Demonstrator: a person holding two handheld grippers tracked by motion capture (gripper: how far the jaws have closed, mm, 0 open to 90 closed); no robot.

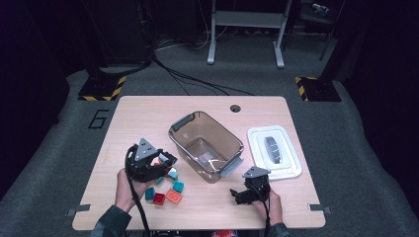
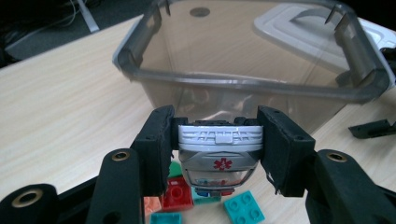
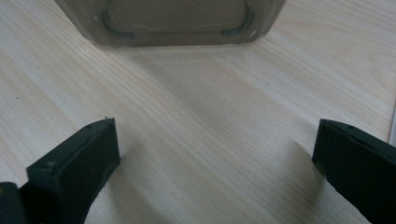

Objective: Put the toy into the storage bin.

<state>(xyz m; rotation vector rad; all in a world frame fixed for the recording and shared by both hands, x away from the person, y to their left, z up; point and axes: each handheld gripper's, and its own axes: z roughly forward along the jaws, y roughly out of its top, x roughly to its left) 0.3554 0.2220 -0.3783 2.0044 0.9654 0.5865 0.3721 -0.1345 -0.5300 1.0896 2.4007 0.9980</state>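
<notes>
On the wooden table (image 1: 148,118), the clear bin (image 1: 206,145) waits open beside its lid (image 1: 274,152); left gripper (image 2: 219,154) clamps a toy ambulance piece (image 2: 219,158) above the bricks (image 1: 168,191), ready to carry it over the rim and drop; right gripper (image 3: 215,158) rests wide, empty.

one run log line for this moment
left gripper: shut on toy ambulance | above bricks | facing open bin | right gripper: open, on table

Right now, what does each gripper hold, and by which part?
The left gripper clamps a small toy ambulance by its two sides. The right gripper holds nothing.
</notes>
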